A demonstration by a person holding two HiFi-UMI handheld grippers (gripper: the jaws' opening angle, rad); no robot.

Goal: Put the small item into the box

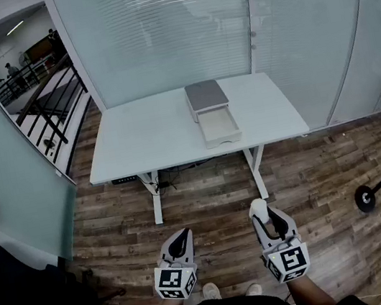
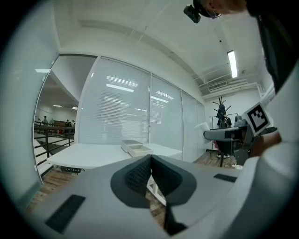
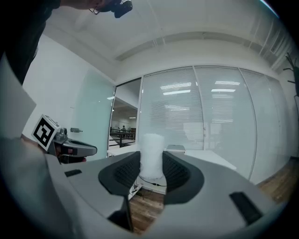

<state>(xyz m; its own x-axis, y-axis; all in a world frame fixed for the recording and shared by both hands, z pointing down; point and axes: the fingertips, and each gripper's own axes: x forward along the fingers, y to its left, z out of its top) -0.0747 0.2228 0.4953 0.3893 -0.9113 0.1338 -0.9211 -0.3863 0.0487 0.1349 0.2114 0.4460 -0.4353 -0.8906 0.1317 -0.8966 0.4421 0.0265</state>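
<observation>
At 7 o'clock in the head view, the left gripper (image 1: 181, 239): fingers pressed together, nothing between them. Little to go wrong here, apart from bumping a table leg (image 1: 156, 199) when close.

Up at 12 o'clock, well apart from both grippers, the white table (image 1: 137, 139) with the box (image 1: 206, 98) on it. Grey on top, drawer (image 1: 220, 128) pulled out toward 6 o'clock. A walk away across the wood floor (image 1: 313, 185). Could trip or sway on that walk and shake the load loose.

At 5 o'clock, the right gripper (image 1: 266, 216), fingers spread wide and pressed on both sides of the small item (image 1: 258, 208). A white, soft-looking roll, standing up between the pads and poking out past the tips. Could slip out and drop to the floor if squeezed too lightly. Could get squashed if squeezed too hard. Could miss the drawer and land on the table or on the grey top if let go too early or too far back. Could shove the box along the table if knocked, being small and likely light.

No words to read anywhere. Only black-and-white square marks on the marker cubes (image 1: 174, 281). Tiny letters on a dark strip (image 2: 71, 169) under the table, at 8 o'clock in the left gripper view, too small to make out.
</observation>
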